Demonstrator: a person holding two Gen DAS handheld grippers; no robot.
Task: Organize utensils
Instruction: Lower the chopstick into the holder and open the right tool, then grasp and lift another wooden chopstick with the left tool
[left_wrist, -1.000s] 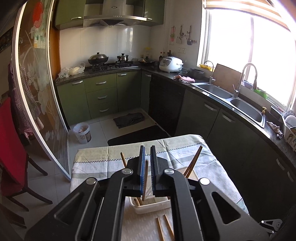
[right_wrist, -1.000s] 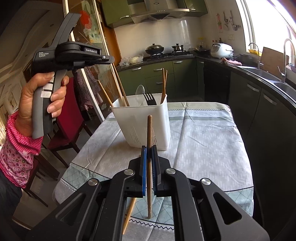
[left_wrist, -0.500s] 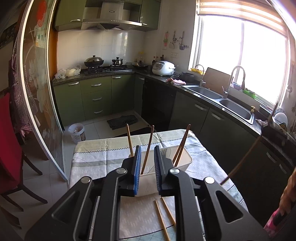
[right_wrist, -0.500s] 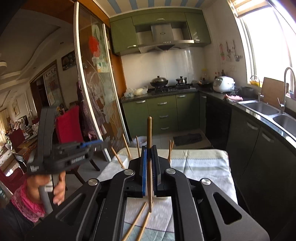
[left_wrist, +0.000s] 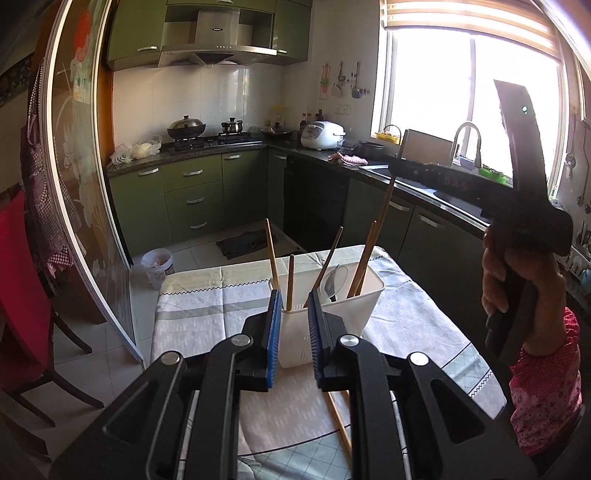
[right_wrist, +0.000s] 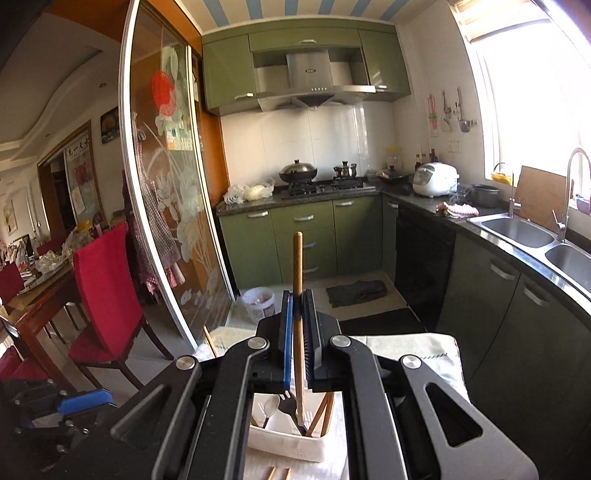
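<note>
A white utensil holder (left_wrist: 332, 306) stands on the cloth-covered table (left_wrist: 207, 314). It holds several wooden chopsticks (left_wrist: 364, 258), a spoon (right_wrist: 271, 404) and a fork (right_wrist: 290, 404). My left gripper (left_wrist: 293, 295) is open by a narrow gap just short of the holder, with nothing between its pads. One chopstick (left_wrist: 290, 280) standing in the holder shows through that gap. My right gripper (right_wrist: 298, 293) is shut on a wooden chopstick (right_wrist: 297, 266), held upright with its lower end over the holder (right_wrist: 288, 443). In the left wrist view, a hand (left_wrist: 517, 277) carries that gripper at the right.
Loose chopsticks (left_wrist: 338, 417) lie on the cloth at the near side of the holder. A red chair (right_wrist: 107, 295) and a glass sliding door (right_wrist: 166, 221) stand to the left. Green cabinets and a double sink (right_wrist: 517, 229) line the right. A small bin (left_wrist: 157, 264) sits on the floor.
The left gripper let go of its chopstick, which now stands in the holder, and drew back. The right gripper rose with its chopstick and came over the holder.
</note>
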